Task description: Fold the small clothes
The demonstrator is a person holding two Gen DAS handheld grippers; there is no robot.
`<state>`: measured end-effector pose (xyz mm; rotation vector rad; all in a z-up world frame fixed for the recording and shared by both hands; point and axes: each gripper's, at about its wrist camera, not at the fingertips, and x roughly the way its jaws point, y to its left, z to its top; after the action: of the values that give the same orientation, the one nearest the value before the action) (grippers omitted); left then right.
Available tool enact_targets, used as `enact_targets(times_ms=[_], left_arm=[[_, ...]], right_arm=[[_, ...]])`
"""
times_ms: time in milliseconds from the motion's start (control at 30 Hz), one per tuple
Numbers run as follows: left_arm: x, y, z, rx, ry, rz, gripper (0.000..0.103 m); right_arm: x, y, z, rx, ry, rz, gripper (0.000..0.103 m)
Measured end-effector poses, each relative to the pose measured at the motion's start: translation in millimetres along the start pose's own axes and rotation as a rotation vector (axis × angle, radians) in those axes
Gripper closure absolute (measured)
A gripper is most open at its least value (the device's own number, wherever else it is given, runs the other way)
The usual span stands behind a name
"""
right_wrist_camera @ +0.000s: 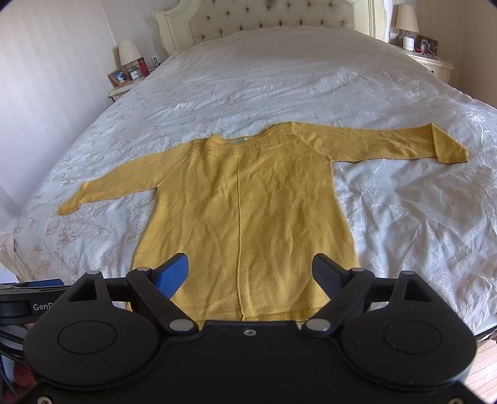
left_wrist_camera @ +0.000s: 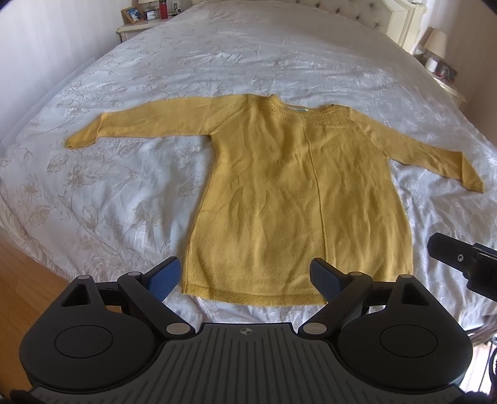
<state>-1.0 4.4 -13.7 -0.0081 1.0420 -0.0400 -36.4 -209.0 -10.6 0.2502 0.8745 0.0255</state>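
Flat: yellow sweater [left_wrist_camera: 298,192] on bed [left_wrist_camera: 155,93], neck toward headboard [right_wrist_camera: 273,18], hem nearest; both claws spread wide, holding nothing.

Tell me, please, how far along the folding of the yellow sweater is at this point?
Done: the yellow sweater lies spread flat on the bed, both sleeves out to the sides. In hand: nothing; the left gripper and right gripper are both open, near the hem, gripping no cloth. Left: every fold, since the left sleeve, right sleeve and body are all unfolded.
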Motion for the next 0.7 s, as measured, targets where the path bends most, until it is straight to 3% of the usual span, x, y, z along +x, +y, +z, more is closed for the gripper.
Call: enact_targets(times_ms=[700], left_arm=[[5.9, 0.2, 1.4, 0.003, 0.015, 0.0, 0.012]], right_arm=[[3.9, -6.4, -4.5, 0.041, 0.018, 0.0, 0.015]])
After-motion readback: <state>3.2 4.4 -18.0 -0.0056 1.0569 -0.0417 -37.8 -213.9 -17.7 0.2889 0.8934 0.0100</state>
